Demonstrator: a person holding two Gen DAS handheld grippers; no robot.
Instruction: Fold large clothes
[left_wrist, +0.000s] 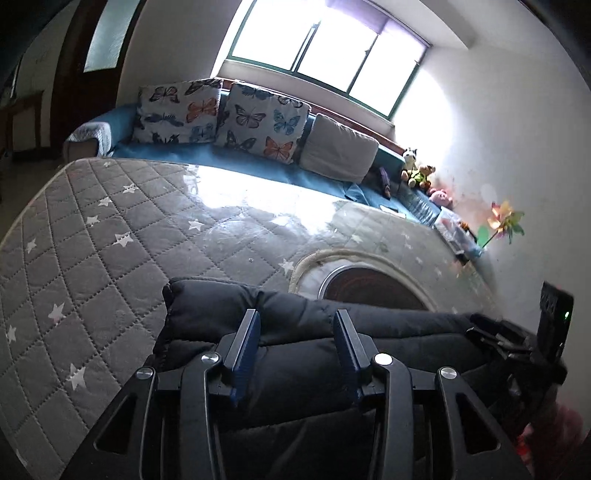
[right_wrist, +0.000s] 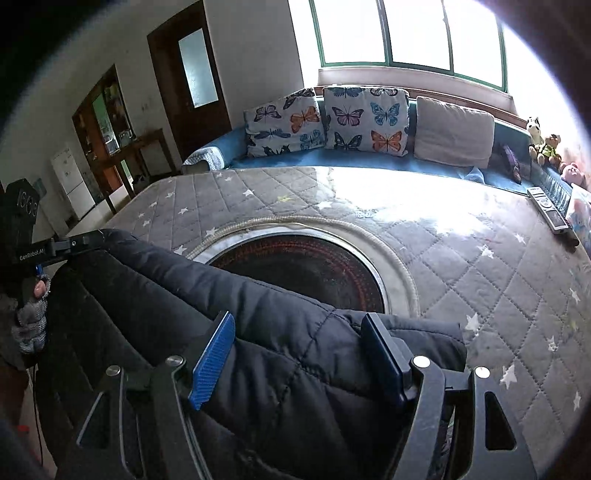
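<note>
A black quilted padded jacket (left_wrist: 207, 306) lies folded along the near edge of the grey star-patterned table cover (left_wrist: 110, 229). My left gripper (left_wrist: 297, 332) hovers over its left part with the jaws apart; the blue pads touch no fabric. In the right wrist view the jacket (right_wrist: 166, 273) runs from far left to the near right. My right gripper (right_wrist: 299, 339) stands wide open over its right end, and the left pad's blue face is bare. The left gripper's tool (right_wrist: 74, 243) shows at the far left, held by a hand in a grey glove (right_wrist: 31, 325).
A round dark heater opening (right_wrist: 303, 269) sits in the middle of the table, just behind the jacket. A remote control (right_wrist: 546, 210) lies at the far right edge. Behind the table stands a blue sofa (right_wrist: 369, 160) with butterfly cushions (right_wrist: 365, 118) and soft toys (left_wrist: 417, 170).
</note>
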